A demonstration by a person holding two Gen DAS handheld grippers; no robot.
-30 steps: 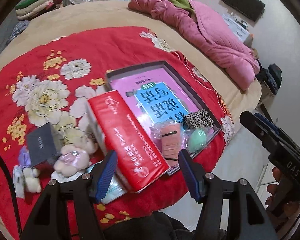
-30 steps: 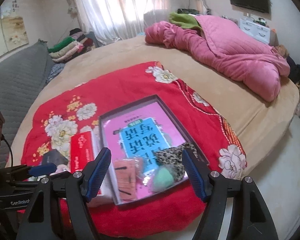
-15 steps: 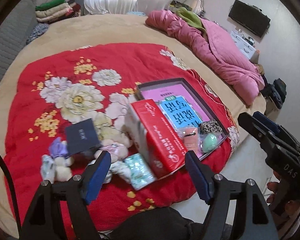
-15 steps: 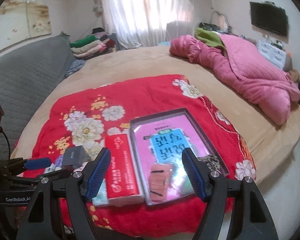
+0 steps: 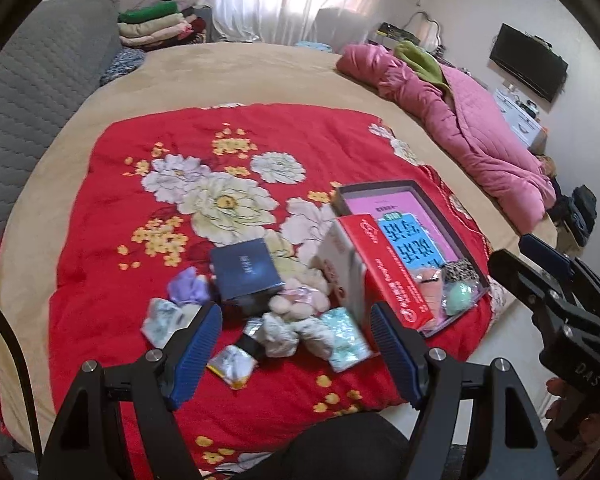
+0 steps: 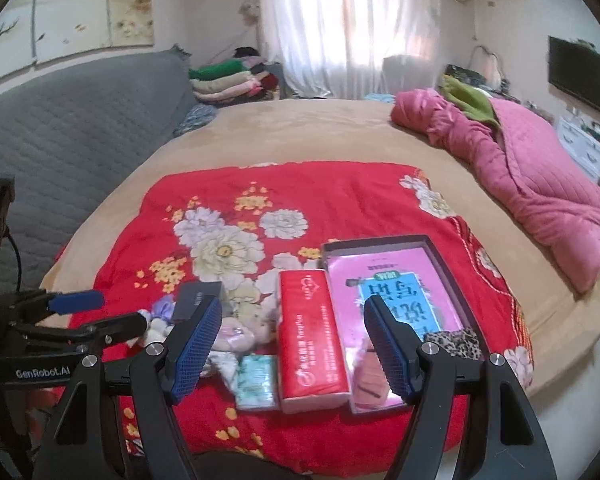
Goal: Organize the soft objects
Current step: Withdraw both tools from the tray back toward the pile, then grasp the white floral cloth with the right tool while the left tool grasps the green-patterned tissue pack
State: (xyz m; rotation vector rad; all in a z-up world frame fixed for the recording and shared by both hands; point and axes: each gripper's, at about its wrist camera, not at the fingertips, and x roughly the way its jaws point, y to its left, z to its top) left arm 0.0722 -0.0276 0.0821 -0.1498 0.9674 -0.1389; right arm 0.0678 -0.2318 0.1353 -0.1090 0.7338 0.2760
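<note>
Both claws, left point(image 5: 296, 348) & right point(image 6: 292, 344), gape wide w/ nothing held above the bed's near edge, where the plush toy point(image 5: 300, 300) lies on the red blanket point(image 5: 140, 220) beside the red box point(image 5: 380, 268); prob. light, squashy, so pinch its body mid-way.

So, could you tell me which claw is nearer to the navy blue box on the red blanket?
The left. The left claw hangs open just in front of the navy blue box, roughly in line with it. The right claw is open further right, over the red tissue box.
</note>
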